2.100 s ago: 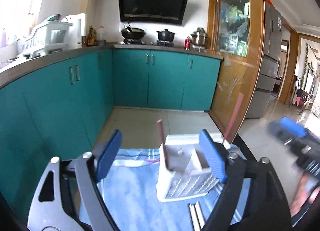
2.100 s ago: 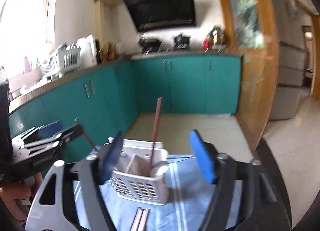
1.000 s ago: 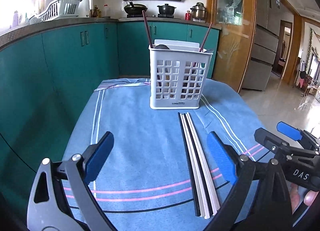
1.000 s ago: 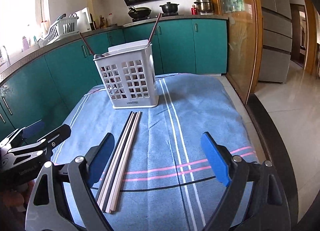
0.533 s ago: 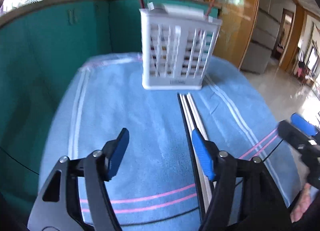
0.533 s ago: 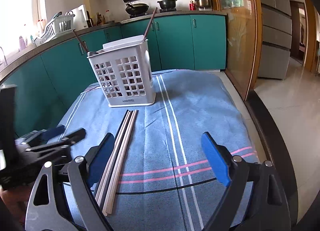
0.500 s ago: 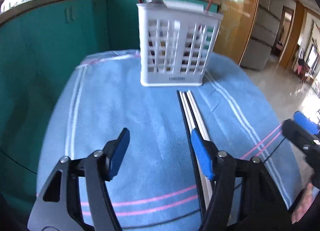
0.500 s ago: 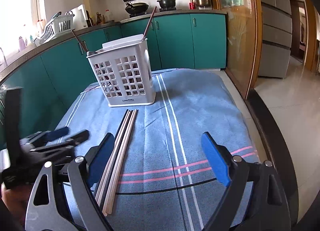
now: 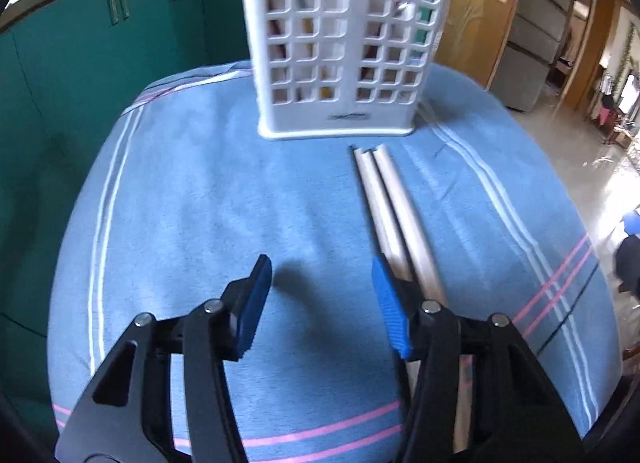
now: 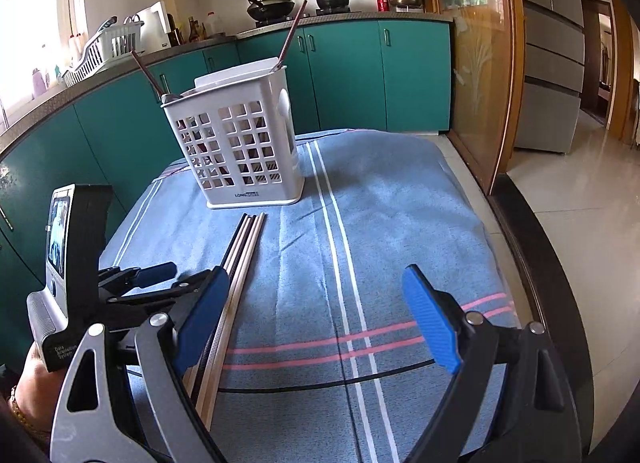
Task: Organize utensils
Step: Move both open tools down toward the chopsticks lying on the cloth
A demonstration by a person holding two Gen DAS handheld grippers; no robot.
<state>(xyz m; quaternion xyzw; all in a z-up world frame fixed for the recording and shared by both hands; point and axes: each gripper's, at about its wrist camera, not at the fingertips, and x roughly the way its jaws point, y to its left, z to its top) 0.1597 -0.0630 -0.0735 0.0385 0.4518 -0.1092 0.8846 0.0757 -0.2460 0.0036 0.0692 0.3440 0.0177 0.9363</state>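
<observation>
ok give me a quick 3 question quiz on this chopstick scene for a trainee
1. True or false: the left gripper has already closed on the chopsticks.
2. Where do the loose chopsticks lie relative to the white utensil basket? A) inside it B) on the blue cloth in front of it C) on the floor
3. Fill in: the right gripper is ____ and holds nothing.

Key: 1 false, its jaws are apart with the chopsticks beside its right-hand finger; 2 B; 3 open.
</observation>
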